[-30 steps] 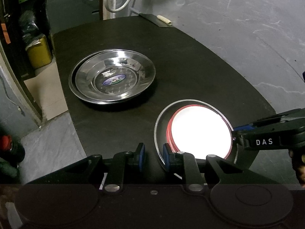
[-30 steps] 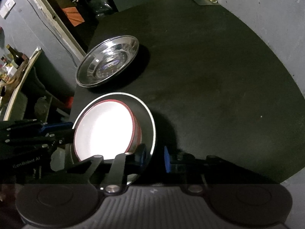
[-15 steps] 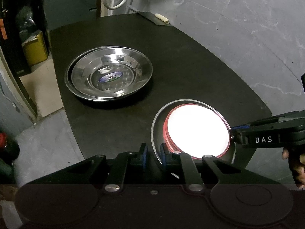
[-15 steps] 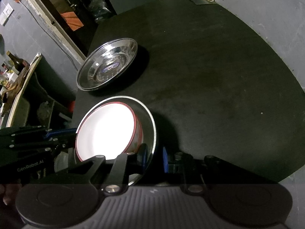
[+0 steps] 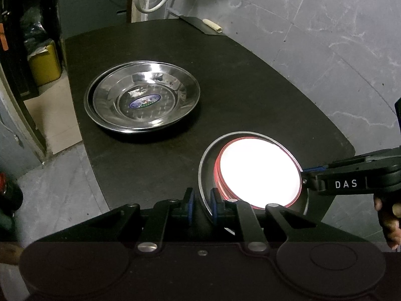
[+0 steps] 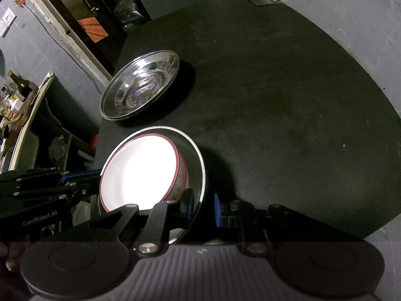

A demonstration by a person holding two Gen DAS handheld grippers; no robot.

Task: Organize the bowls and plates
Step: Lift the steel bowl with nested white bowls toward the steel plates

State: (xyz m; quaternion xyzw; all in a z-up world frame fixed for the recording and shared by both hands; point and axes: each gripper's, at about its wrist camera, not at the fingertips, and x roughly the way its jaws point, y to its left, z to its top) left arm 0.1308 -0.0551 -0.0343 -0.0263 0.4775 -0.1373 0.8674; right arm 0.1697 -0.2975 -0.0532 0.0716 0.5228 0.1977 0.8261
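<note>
1. Ahead and to the left of both tongs, the stacked steel plates are resting on the counter, well apart from the load being held.
2. The left tongs are straddling the near-left rim of the steel bowl. The jaws are standing nearly closed, one pad outside the rim and one inside; the pads appear to be touching the wall, so the bowl is judged to be gripped.
3. Inside the steel bowl, the red-rimmed white bowls are sitting nested, pushed toward the right tongs.
4. The right tongs are clamping the opposite rim of the same bowl, with the jaws narrow and the rim passing between the pads.
5. Risk: both grips are bearing on a thin, smooth rim only. Uneven lifting by either hand is likely to tilt the bowl and let the inner bowls slide out.
6. Risk: the load is sitting at the counter's near edge, so a slipped pad could be dropping it to the floor.
</note>
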